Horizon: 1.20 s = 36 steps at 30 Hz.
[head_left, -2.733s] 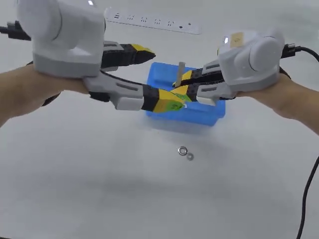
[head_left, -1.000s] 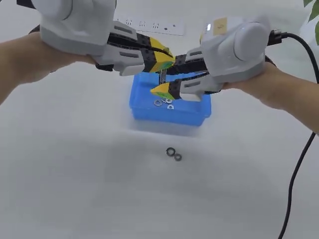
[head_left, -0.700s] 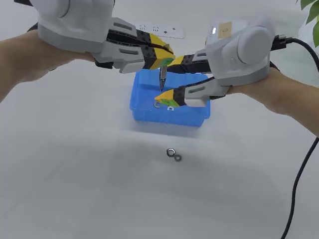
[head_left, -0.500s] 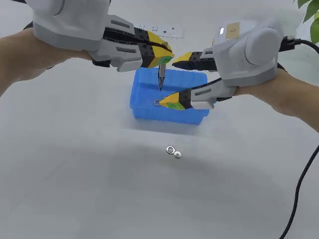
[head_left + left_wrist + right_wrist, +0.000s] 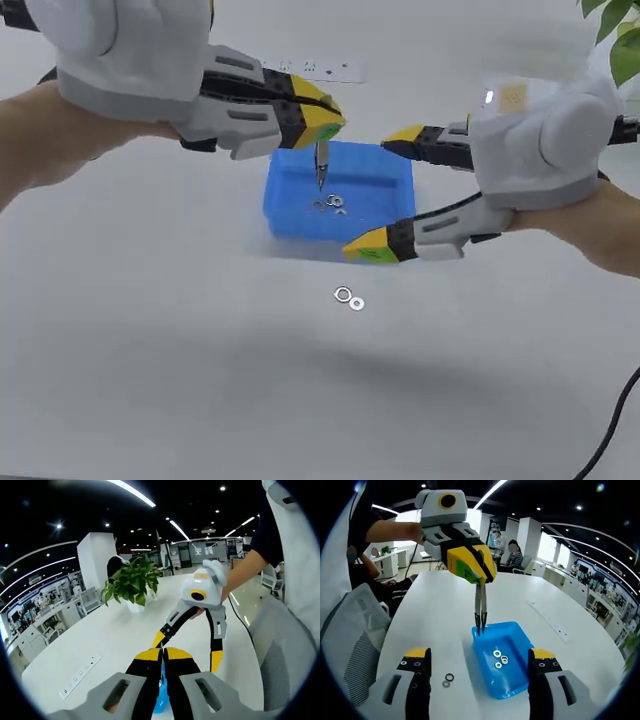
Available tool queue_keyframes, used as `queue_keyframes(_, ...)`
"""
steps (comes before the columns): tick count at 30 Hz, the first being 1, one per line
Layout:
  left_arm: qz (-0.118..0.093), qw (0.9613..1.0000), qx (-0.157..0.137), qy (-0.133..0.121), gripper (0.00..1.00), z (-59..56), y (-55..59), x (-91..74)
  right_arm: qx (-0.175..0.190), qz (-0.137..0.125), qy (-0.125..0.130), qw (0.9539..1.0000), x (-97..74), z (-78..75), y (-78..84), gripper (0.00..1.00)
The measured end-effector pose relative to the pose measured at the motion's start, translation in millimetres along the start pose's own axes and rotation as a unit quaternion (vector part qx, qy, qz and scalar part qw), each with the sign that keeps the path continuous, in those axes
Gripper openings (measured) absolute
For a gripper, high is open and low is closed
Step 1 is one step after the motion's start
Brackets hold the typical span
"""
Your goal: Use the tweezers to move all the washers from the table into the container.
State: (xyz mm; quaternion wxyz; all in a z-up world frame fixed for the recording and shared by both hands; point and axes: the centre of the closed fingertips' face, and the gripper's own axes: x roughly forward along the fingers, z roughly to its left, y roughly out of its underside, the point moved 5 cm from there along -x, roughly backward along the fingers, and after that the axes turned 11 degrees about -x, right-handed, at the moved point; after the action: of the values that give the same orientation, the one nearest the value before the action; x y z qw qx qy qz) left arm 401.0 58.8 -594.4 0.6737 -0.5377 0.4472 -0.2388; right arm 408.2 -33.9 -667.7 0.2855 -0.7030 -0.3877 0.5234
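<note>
White table: two silvery washers (tweezers upright).

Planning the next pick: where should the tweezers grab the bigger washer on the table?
The bigger washer lies flat on the table, so come from above: one tweezers tip through its hole, pinching the rim on the side away from the smaller washer.
</note>
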Motion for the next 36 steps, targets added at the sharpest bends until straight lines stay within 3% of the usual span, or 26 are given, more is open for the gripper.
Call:
queue_keyframes(9, 0.003, 0.9998, -0.007, 0.016, 0.05, -36.2, 9.3, 9.4, 0.012, -0.001, -0.011, 0.9999, -18.0, 29.4, 8.1, 0.91)
queue_keyframes(12, 0.011, 0.9998, -0.005, 0.018, 0.05, -44.2, 13.3, 10.5, 0.019, 0.006, -0.016, 0.9997, -23.4, 38.5, 15.1, 0.93)
queue_keyframes(15, 0.006, 0.9998, -0.01, 0.018, 0.05, -51.3, 15.2, 10.3, 0.025, 0.006, -0.019, 0.9995, -27.4, 44.9, 18.0, 0.96)
queue_keyframes(24, 0.012, 0.9994, -0.028, 0.019, 0.05, -61.8, 34.4, 14.3, 0.031, 0.012, -0.04, 0.9986, -29.6, 64.0, 25.4, 1.0)
queue_keyframes(28, 0.02, 0.9993, -0.026, 0.019, 0.05, -60.9, 42.7, 12.9, 0.036, 0.015, -0.053, 0.9978, -30.2, 69.8, 31.5, 1.0)
queue_keyframes(32, 0.002, 0.9997, -0.007, 0.021, 0.05, -59.0, 44.7, 11.1, 0.043, 0.019, -0.064, 0.9969, -29.0, 75.0, 37.8, 1.0)
queue_keyframes(36, -0.003, 0.9993, -0.011, 0.035, 0.05, -59.7, 46.9, 13.4, 0.049, 0.017, -0.073, 0.996, -27.0, 80.9, 40.8, 1.0)
